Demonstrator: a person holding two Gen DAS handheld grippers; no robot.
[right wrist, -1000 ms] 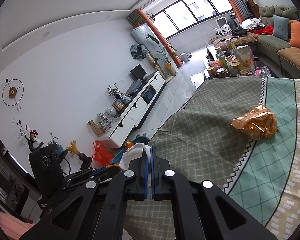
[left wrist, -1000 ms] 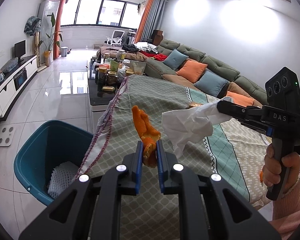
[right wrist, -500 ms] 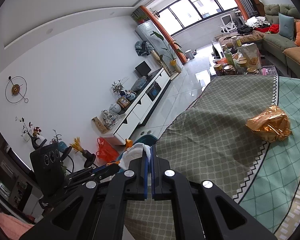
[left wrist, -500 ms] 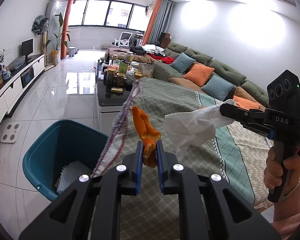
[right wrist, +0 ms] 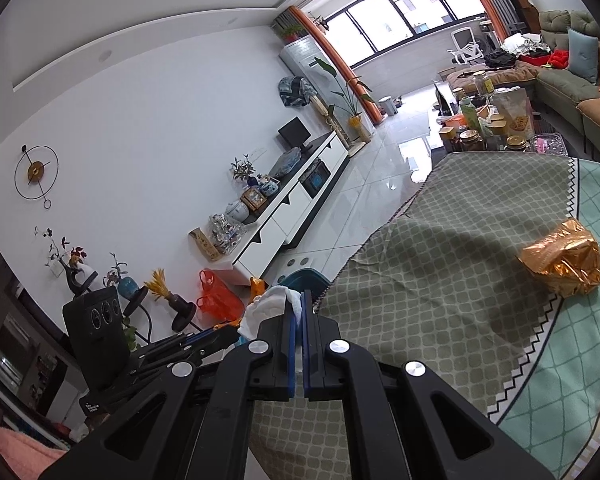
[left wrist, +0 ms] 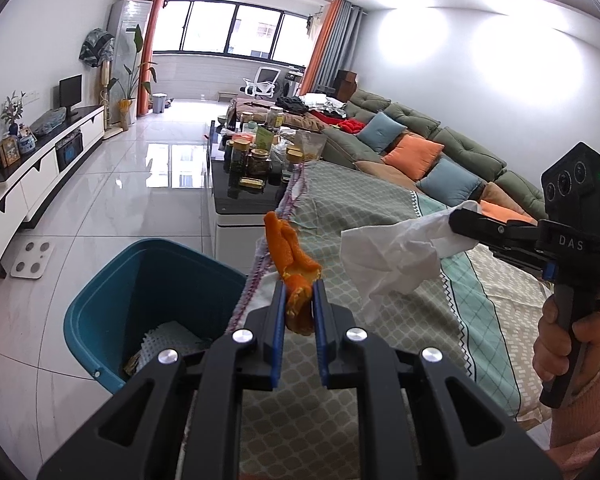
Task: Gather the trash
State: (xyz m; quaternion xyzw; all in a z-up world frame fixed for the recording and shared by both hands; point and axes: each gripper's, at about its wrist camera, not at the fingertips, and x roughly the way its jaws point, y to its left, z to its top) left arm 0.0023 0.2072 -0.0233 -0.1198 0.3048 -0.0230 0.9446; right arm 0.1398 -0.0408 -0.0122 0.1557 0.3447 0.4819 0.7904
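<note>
The left gripper (left wrist: 296, 304) is clamped on an orange peel (left wrist: 292, 268) that stands up lengthwise out of its tips. The right gripper (right wrist: 298, 312) is pinched tight on a tissue (left wrist: 396, 256) that droops leftward. The bin (left wrist: 112, 292) sits on the floor down-left of both, by the table (left wrist: 400, 320) edge; the left hand is nearer. A gold wrapper (right wrist: 564, 264) lies on the cloth.

White walls and ceiling; glossy white tiled floor (left wrist: 112, 184). A wide window (left wrist: 236, 32) with orange curtains spans the far wall. A green sectional sofa (left wrist: 452, 148) carries orange and blue cushions. A white low cabinet (left wrist: 40, 168) lines the opposite wall. A round wall clock (right wrist: 36, 172) hangs above.
</note>
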